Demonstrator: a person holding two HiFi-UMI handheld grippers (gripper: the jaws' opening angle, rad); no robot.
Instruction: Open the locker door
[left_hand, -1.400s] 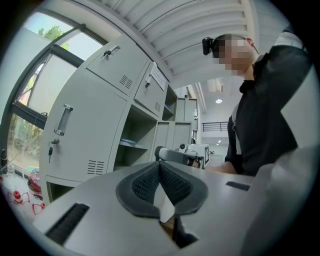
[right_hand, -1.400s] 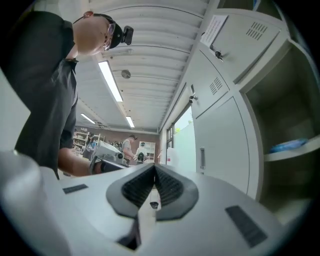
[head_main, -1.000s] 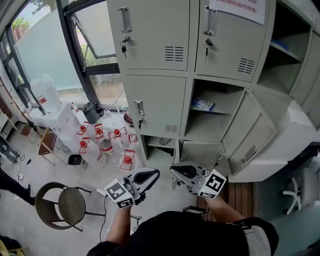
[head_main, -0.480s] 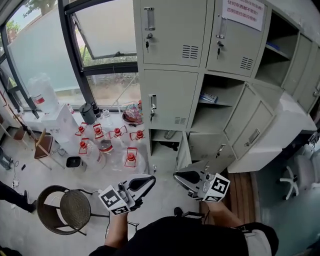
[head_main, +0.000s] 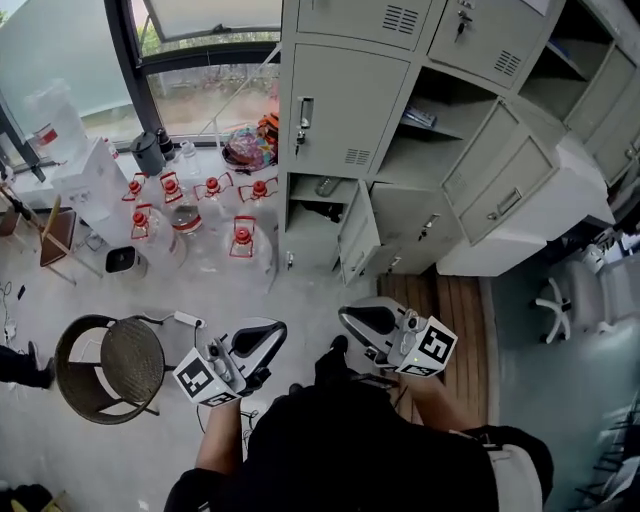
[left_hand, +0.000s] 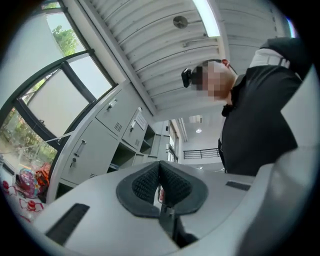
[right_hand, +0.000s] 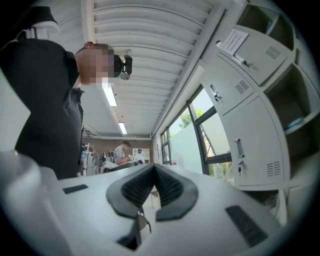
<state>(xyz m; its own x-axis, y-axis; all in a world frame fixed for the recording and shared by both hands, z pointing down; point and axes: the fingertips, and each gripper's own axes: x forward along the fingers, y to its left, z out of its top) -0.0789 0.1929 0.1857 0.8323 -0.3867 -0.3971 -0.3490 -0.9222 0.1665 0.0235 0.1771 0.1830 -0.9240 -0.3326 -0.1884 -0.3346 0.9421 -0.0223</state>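
My left tool (head_main: 264, 336) and right tool (head_main: 357, 319) both have their jaws pressed together on nothing, held low over the floor (head_main: 300, 290). Well ahead of the two stands the closed locker door (head_main: 340, 95). Right of it, one open compartment (head_main: 425, 150) holds a single blue-and-white packet (head_main: 420, 118). Below the door, an open compartment (head_main: 312, 225) has one small item (head_main: 326, 186) on its shelf. Ahead-left, at least six red-capped jugs (head_main: 240, 240) stand on the floor.
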